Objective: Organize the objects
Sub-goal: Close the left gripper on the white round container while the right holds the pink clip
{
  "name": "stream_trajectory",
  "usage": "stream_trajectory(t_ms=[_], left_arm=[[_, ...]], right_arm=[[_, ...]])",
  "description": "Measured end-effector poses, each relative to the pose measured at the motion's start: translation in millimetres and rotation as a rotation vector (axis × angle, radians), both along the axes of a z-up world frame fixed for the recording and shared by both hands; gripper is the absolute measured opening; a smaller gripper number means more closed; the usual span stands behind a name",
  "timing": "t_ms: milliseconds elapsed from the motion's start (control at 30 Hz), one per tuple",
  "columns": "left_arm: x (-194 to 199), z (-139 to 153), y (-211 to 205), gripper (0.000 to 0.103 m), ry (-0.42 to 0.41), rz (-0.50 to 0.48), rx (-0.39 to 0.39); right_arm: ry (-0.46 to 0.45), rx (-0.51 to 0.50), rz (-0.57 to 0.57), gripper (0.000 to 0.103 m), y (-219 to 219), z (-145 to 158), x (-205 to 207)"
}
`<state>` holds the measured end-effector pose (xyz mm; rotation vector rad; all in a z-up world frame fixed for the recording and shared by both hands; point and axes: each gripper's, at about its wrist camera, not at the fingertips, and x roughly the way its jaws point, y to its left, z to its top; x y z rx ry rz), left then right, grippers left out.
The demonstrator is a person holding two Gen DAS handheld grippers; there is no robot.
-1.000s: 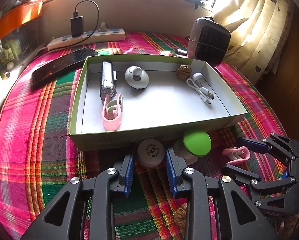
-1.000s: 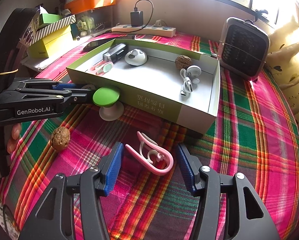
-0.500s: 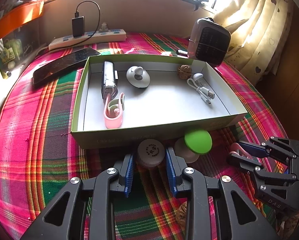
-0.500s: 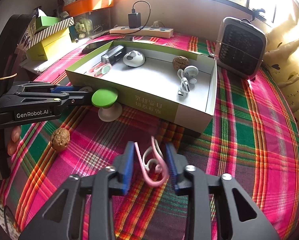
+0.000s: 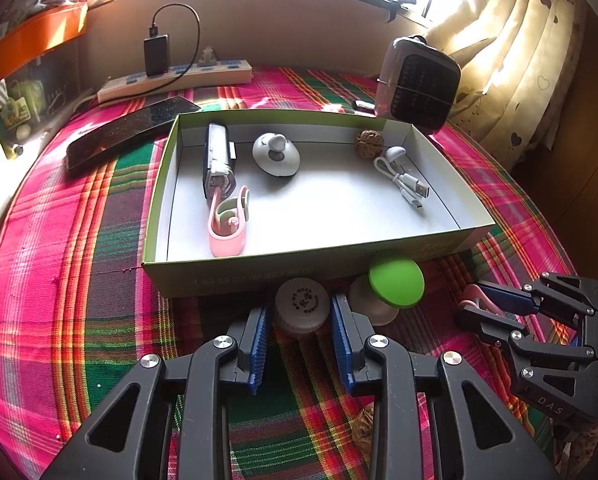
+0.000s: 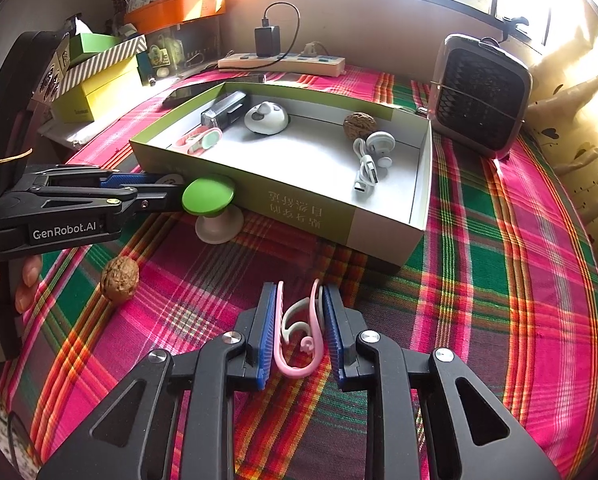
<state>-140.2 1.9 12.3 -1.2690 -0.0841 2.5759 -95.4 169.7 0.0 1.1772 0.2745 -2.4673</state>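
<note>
My left gripper (image 5: 301, 308) is shut on a small white round jar (image 5: 302, 300) that stands on the plaid cloth against the front wall of the green cardboard box (image 5: 235, 276). A green-topped white knob (image 5: 396, 278) stands right beside the jar. My right gripper (image 6: 299, 292) is shut on a pink clip (image 6: 299, 336), its blue pads pressing the clip's two arms just above the cloth. In the box lie a second pink clip (image 5: 227, 224), a grey torch (image 5: 218, 160), a white round holder (image 5: 276, 154), a walnut (image 5: 369, 142) and a white cable (image 5: 403, 178).
A loose walnut (image 6: 120, 279) lies on the cloth near the left gripper. A small grey fan (image 6: 479, 96) stands right of the box. A power strip (image 6: 283, 62) and a phone (image 5: 131, 128) lie behind it. Stacked boxes (image 6: 99, 76) sit at far left.
The right gripper's jaws closed from wide apart onto the pink clip, which now stands squeezed between the pads. The left gripper and its jar have not moved.
</note>
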Motion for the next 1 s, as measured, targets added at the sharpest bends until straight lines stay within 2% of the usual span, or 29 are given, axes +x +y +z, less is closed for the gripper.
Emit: stream_trajectory(t_ms=[1000], left_arm=[[2.1, 0.0, 0.4, 0.026, 0.009, 0.002, -0.02]], right_arm=[[0.01, -0.005, -0.022, 0.024, 2.4, 2.4, 0.7]])
